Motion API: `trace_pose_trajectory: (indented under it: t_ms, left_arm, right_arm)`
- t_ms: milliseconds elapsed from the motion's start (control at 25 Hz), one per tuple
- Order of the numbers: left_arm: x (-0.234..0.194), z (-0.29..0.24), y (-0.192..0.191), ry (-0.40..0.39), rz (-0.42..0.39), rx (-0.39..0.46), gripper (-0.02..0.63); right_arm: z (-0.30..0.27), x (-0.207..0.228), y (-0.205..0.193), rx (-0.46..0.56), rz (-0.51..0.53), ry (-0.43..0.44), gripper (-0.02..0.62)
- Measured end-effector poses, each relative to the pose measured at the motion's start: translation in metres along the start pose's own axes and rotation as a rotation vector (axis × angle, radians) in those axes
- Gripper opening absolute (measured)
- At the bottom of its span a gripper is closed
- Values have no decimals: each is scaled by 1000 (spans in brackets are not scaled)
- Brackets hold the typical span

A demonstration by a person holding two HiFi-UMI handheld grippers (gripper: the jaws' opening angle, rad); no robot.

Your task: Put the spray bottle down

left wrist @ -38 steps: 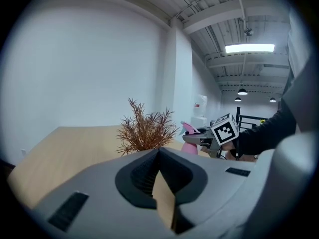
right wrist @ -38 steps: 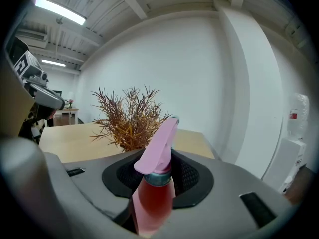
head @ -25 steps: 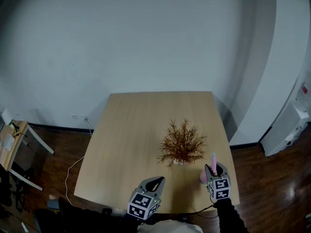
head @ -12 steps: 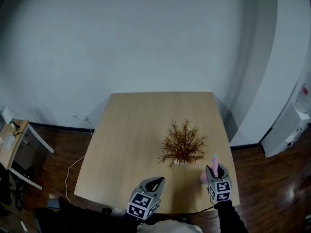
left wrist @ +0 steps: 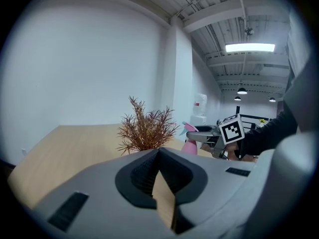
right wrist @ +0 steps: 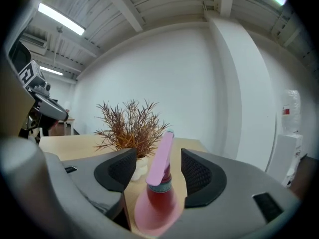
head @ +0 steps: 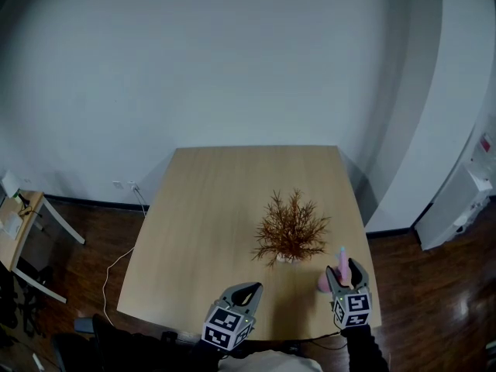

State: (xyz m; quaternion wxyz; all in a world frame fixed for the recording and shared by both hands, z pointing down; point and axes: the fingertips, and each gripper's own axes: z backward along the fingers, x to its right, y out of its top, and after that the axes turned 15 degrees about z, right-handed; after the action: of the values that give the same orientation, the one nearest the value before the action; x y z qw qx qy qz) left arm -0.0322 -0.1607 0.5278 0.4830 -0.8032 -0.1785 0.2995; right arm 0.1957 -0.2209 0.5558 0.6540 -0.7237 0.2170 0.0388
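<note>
The pink spray bottle (head: 339, 266) stands upright on the wooden table (head: 217, 200) near its front right corner, right of a dried brown plant (head: 291, 231). My right gripper (head: 346, 269) straddles it. In the right gripper view the bottle (right wrist: 158, 193) sits between the two pads (right wrist: 198, 172) with a gap on each side; the jaws are opening and do not press it. My left gripper (head: 246, 289) hovers over the table's front edge, left of the plant, its jaws together and empty (left wrist: 159, 153). From there the bottle (left wrist: 189, 144) shows beside the right gripper (left wrist: 200, 136).
The plant (right wrist: 129, 126) in its small white pot stands just beyond the bottle. A small side table (head: 15, 223) is at the far left, a white appliance (head: 465, 200) at the right, and a cable (head: 116, 266) lies on the dark floor. A white wall is behind the table.
My right gripper's jaws have spread apart around the spray bottle and the gripper has lifted slightly; the bottle stays standing on the table. The left gripper has not moved.
</note>
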Motion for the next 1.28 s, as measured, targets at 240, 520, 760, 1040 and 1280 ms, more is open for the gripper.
trace_pose_trajectory:
  t_ms: [240,520,760,1040,1280]
  left_arm:
    - [-6,3,4,1,6,16,-2]
    - [-10,5,14,-3,13,45,-2]
    - [-7,6,27,-18,5,69,-2]
    - [-7,4,34,-24,5,80,-2]
    - [-8,4,38,-27,10,83,-2]
  right_arm:
    - [35,13,24,56,-61,-121,261]
    - [67,13,71,139,-94,-175,153]
    - [53,-19,95,128,-140,-9,-9]
    - [30,-70,103,91,-111,191,-11]
    - [21,-93,110,83,-123,265,-11]
